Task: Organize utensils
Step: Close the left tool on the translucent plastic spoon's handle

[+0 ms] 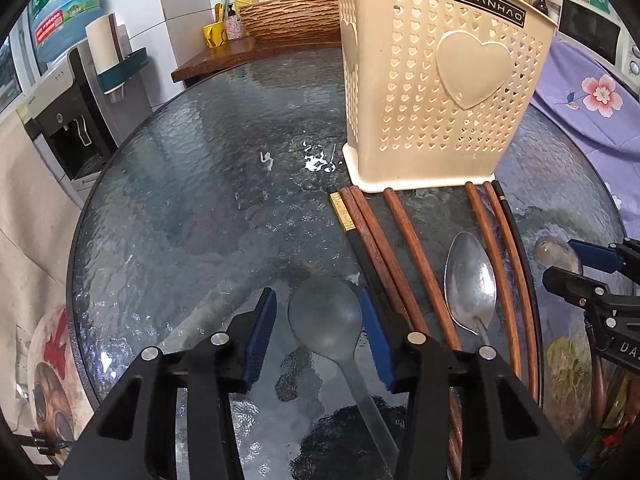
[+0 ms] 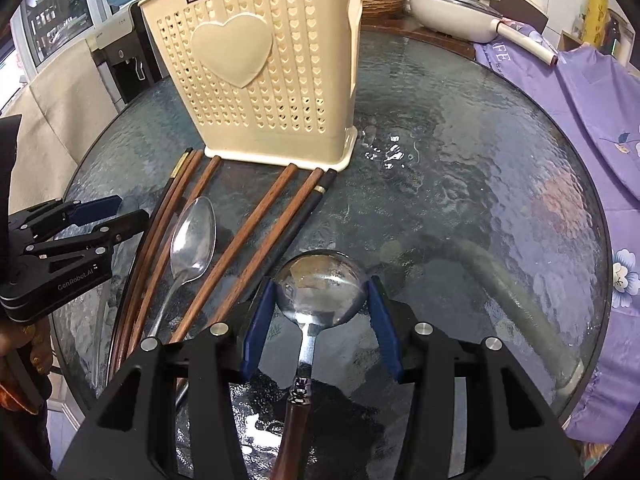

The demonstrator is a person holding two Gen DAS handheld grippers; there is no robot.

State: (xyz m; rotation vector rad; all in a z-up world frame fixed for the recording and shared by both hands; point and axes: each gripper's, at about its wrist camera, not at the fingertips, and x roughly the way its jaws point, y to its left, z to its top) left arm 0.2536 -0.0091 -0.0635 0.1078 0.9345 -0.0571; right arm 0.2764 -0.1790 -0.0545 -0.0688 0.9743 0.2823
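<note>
cream plastic utensil holder (image 1: 436,92) stands on the glass surface (image 1: 200,200), chopsticks (image 1: 404,256) lying before it. left hand-held gripper (image 1: 318,340) brackets a grey spoon (image 1: 326,316), a gap at one pad. right hand-held gripper (image 2: 320,332) clamps a round metal spoon (image 2: 320,288).

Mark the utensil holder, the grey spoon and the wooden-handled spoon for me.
utensil holder (image 1: 472,68): left wrist view, on its raised heart.
grey spoon (image 1: 325,314): left wrist view, middle of its bowl.
wooden-handled spoon (image 2: 320,290): right wrist view, middle of its shiny bowl.
</note>
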